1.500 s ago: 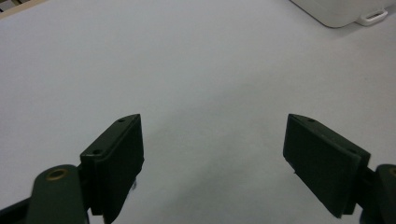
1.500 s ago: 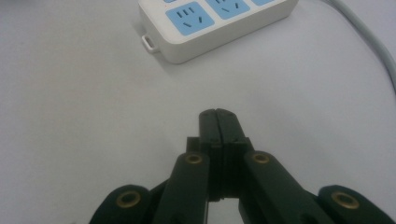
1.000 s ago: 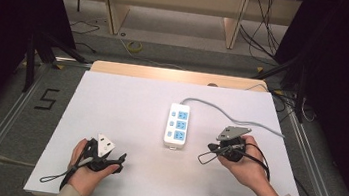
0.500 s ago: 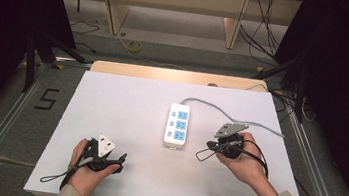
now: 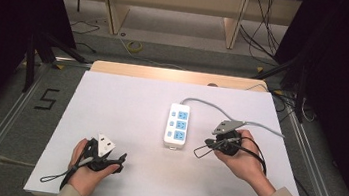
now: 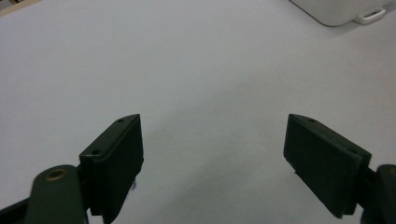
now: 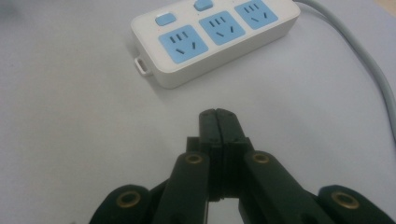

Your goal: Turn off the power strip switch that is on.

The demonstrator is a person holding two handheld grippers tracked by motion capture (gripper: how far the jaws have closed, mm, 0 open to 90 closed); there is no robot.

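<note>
While your right gripper [image 7: 218,116] sits low in the middle of its own view with jaws pressed together on nothing, the power strip [image 7: 212,35] lies just beyond it toward the upper part of the frame, long axis slanting from left up to right. From above, your right gripper [image 5: 206,147] is the nearer one; your left gripper [image 5: 117,160], jaws wide apart and empty, rests lower left. The grey cable [image 7: 369,70] is cut off at the right edge; the switch positions are hard to make out
</note>
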